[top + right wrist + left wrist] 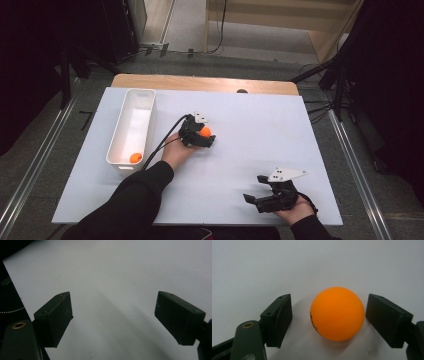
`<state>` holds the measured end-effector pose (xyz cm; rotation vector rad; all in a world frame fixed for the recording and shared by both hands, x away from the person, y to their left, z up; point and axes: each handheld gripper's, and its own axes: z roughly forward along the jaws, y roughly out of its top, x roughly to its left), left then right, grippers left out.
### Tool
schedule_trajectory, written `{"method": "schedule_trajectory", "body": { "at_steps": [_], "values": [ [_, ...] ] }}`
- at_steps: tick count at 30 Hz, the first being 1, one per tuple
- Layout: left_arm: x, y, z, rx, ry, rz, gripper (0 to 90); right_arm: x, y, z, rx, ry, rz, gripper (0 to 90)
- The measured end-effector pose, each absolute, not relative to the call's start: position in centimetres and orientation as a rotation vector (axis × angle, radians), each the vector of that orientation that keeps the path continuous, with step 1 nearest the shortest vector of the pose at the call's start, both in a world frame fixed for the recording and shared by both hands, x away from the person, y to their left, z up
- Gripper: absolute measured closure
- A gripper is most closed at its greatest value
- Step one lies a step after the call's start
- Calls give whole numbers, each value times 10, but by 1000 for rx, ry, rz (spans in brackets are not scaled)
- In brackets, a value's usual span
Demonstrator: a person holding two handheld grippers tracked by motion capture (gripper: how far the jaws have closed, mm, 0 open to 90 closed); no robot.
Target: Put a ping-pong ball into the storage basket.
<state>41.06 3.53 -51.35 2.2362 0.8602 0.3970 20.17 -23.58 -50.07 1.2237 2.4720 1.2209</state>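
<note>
At the left of the white tabletop [240, 165] stands a long white plastic rectangular bin [131, 131], its length running away from the person. A small orange ball [135, 157] lies in its near end, alone against the bin's pale floor.

Just right of the bin, near the middle of the table, the left gripper [206, 136] lies low over the surface, held by a hand in a black sleeve, its cable trailing back toward the bin. Between its black jaws sits a second orange plastic table-tennis ball [337, 313] with a dark printed mark on its lower left side. It rests on the tabletop. In the left gripper view the right-hand pad [387, 320] sits just beside the ball, barely apart from it, while the left-hand pad [279, 318] stands clear with a strip of table showing between. The jaws are apart, around the ball but not clamped on it. Nothing lies between this ball and the bin's wall except bare table.

Well to the right, at the near edge, the right gripper [256, 189] rests in the other hand, a grey three-cornered plate on top. Its jaws are spread wide, with only bare white surface between them.
</note>
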Motion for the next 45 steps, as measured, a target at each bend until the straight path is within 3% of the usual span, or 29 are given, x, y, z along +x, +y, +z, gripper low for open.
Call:
{"method": "schedule_trajectory", "body": {
  "at_steps": [4,7,19,45],
  "values": [
    [410,36,-513,2235,850,399,261,201,-237,-501,1211,2477,1218,134],
    [407,36,-513,2224,844,396,342,201,-238,-501,1227,2475,1220,134],
    [405,38,-512,2209,857,405,500,201,-237,-501,1213,2478,1212,134],
    [405,40,-499,2161,879,330,504,201,-236,-501,1216,2486,1212,134]
  ]
}}
